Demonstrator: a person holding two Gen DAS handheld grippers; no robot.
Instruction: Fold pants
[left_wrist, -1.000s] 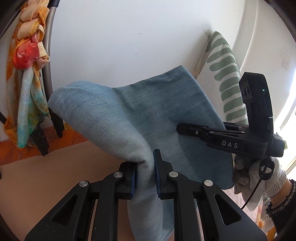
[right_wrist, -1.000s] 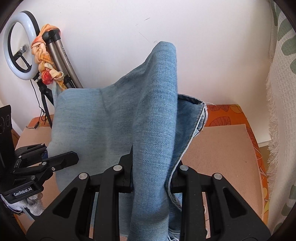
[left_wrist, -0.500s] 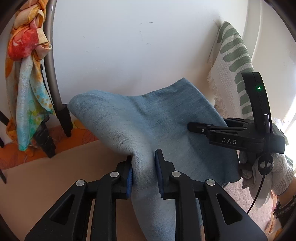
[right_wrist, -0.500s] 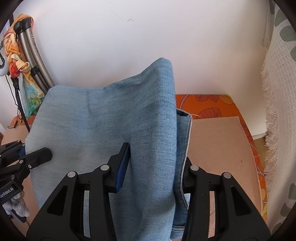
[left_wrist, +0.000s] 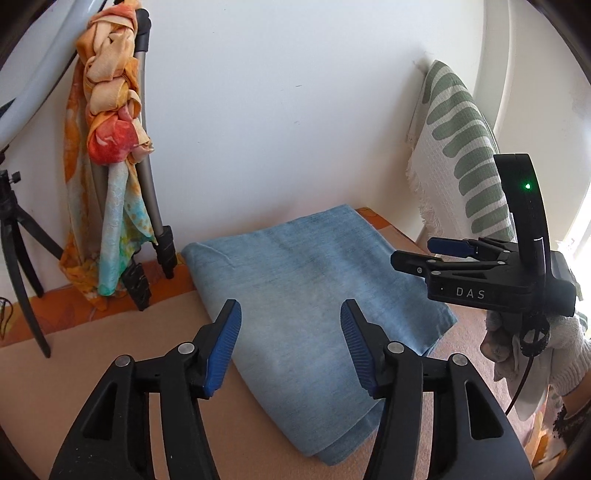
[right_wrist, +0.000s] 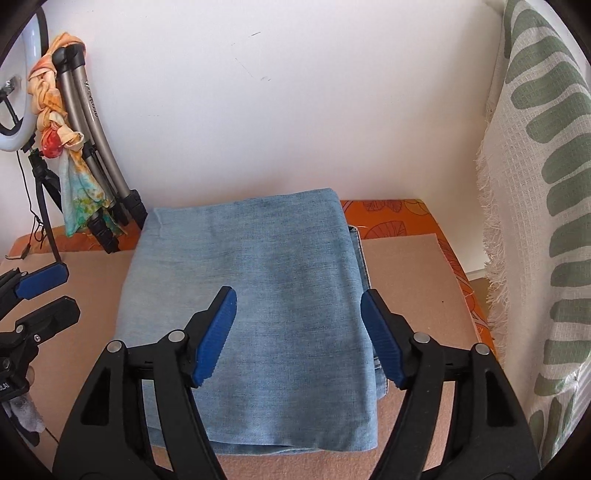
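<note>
Pants (right_wrist: 258, 314) of soft, faded blue denim lie folded into a flat rectangle on the tan felt-like board (right_wrist: 406, 277). Both the left gripper (left_wrist: 290, 343) and right gripper (right_wrist: 299, 332) have just been opening; their ribbed blue pads stand apart above the cloth, holding nothing.

Left black plastic two-finger gripper (left_wrist: 290, 345): ribbed blue rubber pads (left_wrist: 223, 349), silver pivot screws. Right black plastic two-finger gripper (right_wrist: 297, 334): same blue pads, silver screws, white "DAS" lettering, upright black fin with green LED, thin black cable. White knit glove (left_wrist: 554, 345) on the right hand.
</note>
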